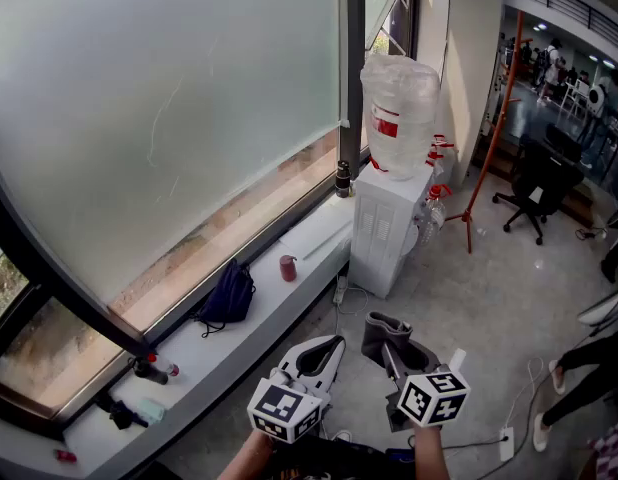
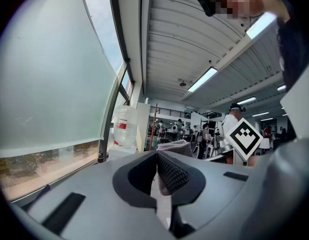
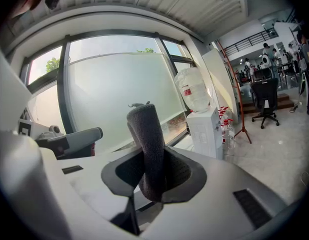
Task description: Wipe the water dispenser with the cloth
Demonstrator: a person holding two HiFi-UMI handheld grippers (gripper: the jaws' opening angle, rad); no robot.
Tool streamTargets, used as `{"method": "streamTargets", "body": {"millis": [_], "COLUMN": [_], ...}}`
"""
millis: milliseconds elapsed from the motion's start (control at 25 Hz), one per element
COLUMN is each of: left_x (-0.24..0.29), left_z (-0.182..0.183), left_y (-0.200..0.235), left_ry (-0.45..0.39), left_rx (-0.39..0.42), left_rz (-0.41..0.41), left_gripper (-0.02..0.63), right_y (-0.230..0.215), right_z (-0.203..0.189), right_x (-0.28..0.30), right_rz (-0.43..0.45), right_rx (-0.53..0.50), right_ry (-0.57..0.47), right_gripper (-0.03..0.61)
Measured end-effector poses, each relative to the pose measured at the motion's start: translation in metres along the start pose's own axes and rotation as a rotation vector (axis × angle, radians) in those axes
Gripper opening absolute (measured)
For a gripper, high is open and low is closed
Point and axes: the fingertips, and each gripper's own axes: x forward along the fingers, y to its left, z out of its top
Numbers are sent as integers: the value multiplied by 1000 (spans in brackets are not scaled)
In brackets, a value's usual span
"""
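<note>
The white water dispenser (image 1: 387, 230) stands by the window with a large clear bottle (image 1: 399, 108) on top, a few steps ahead of me. It also shows small in the left gripper view, the dispenser (image 2: 120, 151) sitting under its bottle, and in the right gripper view, the dispenser (image 3: 205, 132) standing right of centre. My right gripper (image 1: 387, 340) is shut on a rolled grey cloth (image 3: 146, 149), which sticks up between its jaws; the cloth (image 1: 383, 326) shows dark in the head view. My left gripper (image 1: 332, 346) is beside it, jaws shut with nothing between them.
A long white window ledge (image 1: 239, 323) carries a dark blue bag (image 1: 227, 296), a red cup (image 1: 288, 268) and a dark bottle (image 1: 342, 179). Spray bottles (image 1: 436, 206) and an orange stand (image 1: 489, 118) are right of the dispenser. An office chair (image 1: 534, 183) and a person's legs (image 1: 579, 368) are at the right.
</note>
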Motion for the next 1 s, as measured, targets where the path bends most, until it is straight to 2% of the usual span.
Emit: {"method": "streamTargets", "body": {"millis": [560, 1000], "left_x": [0, 9], "left_z": [3, 6], "left_y": [-13, 1], "left_ry": [10, 46], "left_rx": [20, 56], "left_rz": [10, 29], "left_gripper": [17, 17], "right_y": [-9, -15], "right_z": [-6, -6], "right_x": [-11, 12], "right_rz": [-2, 19], "right_rx": [10, 63], "right_ry": [-20, -12], "right_gripper": [104, 104]}}
